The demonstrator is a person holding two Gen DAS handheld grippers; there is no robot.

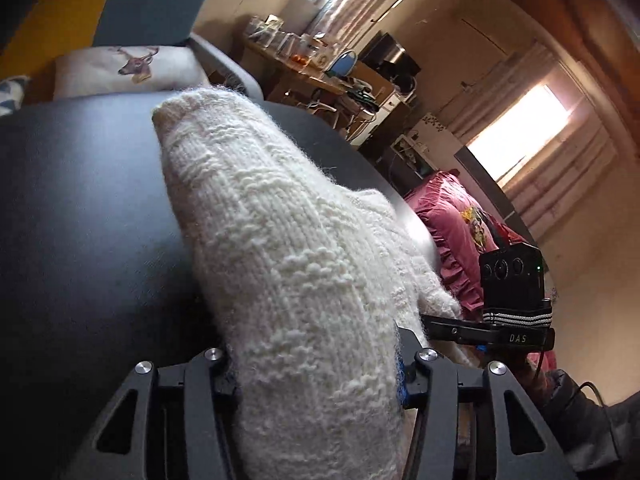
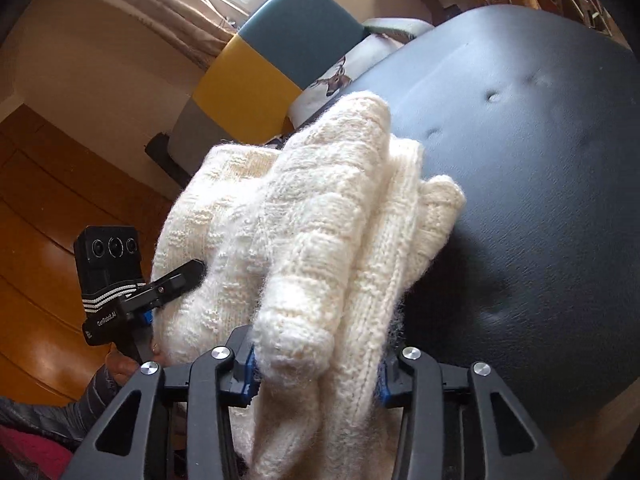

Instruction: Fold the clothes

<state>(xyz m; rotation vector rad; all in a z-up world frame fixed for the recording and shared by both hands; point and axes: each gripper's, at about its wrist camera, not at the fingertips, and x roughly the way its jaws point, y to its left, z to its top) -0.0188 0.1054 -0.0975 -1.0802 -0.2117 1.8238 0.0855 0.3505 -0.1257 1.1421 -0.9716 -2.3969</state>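
A cream knitted sweater (image 1: 280,248) lies bunched in thick folds on a dark padded surface (image 1: 80,200). My left gripper (image 1: 320,376) is shut on the sweater's near edge, with the knit filling the gap between its jaws. My right gripper (image 2: 316,376) is shut on a thick fold of the same sweater (image 2: 320,220). The right gripper also shows in the left wrist view (image 1: 448,320), at the sweater's right side. The left gripper shows in the right wrist view (image 2: 188,276), pressed into the sweater's left side. Both sets of fingertips are hidden by the knit.
The dark padded surface (image 2: 520,160) extends beyond the sweater. A deer-print cushion (image 1: 128,68) and a blue, yellow and grey chair back (image 2: 272,64) stand behind it. A pink cloth (image 1: 452,232) lies at the right. A cluttered wooden shelf (image 1: 304,60) stands at the back.
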